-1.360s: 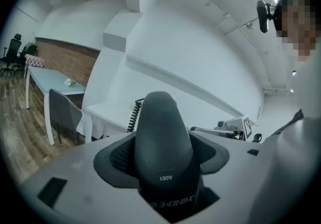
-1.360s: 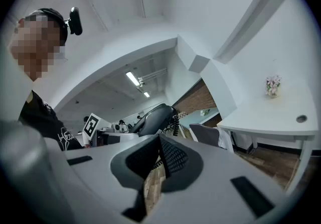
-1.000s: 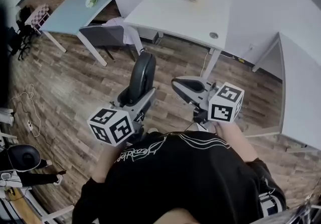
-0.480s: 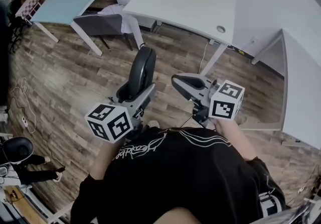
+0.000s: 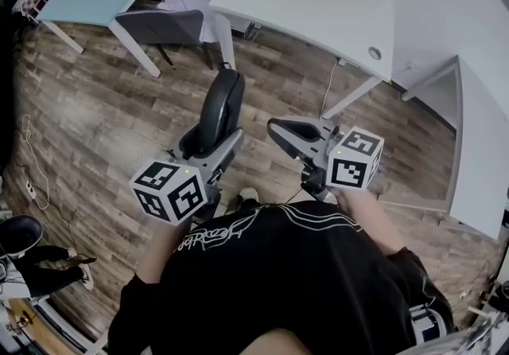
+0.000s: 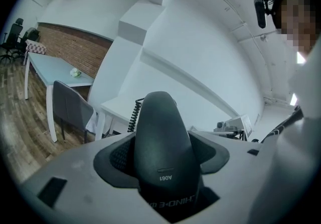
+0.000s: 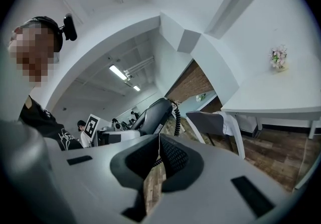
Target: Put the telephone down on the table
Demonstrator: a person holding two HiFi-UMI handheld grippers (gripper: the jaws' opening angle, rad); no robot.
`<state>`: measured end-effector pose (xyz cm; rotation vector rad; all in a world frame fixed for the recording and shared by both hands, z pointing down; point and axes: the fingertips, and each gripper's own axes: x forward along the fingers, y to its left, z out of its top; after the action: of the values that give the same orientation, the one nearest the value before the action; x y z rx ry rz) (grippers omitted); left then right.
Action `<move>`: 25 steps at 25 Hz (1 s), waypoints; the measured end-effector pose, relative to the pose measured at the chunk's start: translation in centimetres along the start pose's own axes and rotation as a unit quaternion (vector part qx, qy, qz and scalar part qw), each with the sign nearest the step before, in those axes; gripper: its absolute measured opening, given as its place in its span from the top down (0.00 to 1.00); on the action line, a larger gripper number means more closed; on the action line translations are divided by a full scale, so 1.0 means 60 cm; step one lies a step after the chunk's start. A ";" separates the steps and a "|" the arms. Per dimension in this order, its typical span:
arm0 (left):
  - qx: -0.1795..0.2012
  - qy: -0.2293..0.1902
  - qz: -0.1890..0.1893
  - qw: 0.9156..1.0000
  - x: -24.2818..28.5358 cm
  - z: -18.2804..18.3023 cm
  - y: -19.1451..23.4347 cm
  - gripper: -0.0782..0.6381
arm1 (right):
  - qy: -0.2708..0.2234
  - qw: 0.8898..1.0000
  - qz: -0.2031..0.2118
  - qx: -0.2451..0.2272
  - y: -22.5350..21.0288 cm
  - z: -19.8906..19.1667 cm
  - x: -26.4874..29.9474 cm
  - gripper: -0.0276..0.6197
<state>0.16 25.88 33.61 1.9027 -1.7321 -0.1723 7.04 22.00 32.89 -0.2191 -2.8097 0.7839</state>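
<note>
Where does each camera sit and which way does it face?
Head view: on the person's head, steeply down at the wood floor; shows torso, left gripper, right gripper.
Left gripper view: on the left gripper, along its jaws, shut on the telephone handset; white table beyond.
Right gripper view: on the right gripper, along its shut, empty jaws; the person's shoulder at left.
Shared: handset and white table show in all three.

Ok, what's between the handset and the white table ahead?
Only bare wood floor, as the head view shows; the handset is held short of the table.
</note>
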 end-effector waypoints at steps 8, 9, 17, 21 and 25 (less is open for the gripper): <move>-0.018 0.016 -0.013 1.000 0.021 0.009 0.068 0.49 | 0.011 1.000 -0.020 0.015 -0.034 -0.006 0.056 0.90; -0.018 0.017 -0.015 1.000 0.027 0.011 0.070 0.49 | 0.009 1.000 -0.021 0.017 -0.040 -0.003 0.056 0.90; -0.010 0.032 -0.020 0.999 0.099 0.038 0.092 0.49 | -0.010 0.999 -0.020 0.030 -0.114 0.041 0.067 0.90; -0.009 0.036 -0.010 0.999 0.144 0.061 0.116 0.49 | -0.015 0.999 -0.012 0.033 -0.165 0.072 0.081 0.90; -0.012 0.047 -0.002 0.999 0.224 0.089 0.143 0.49 | -0.021 0.999 -0.009 0.043 -0.242 0.115 0.084 0.90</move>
<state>-7.67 11.34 36.82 1.8678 -1.6568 -0.1039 -0.76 7.32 35.61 -0.1647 -2.8061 0.9131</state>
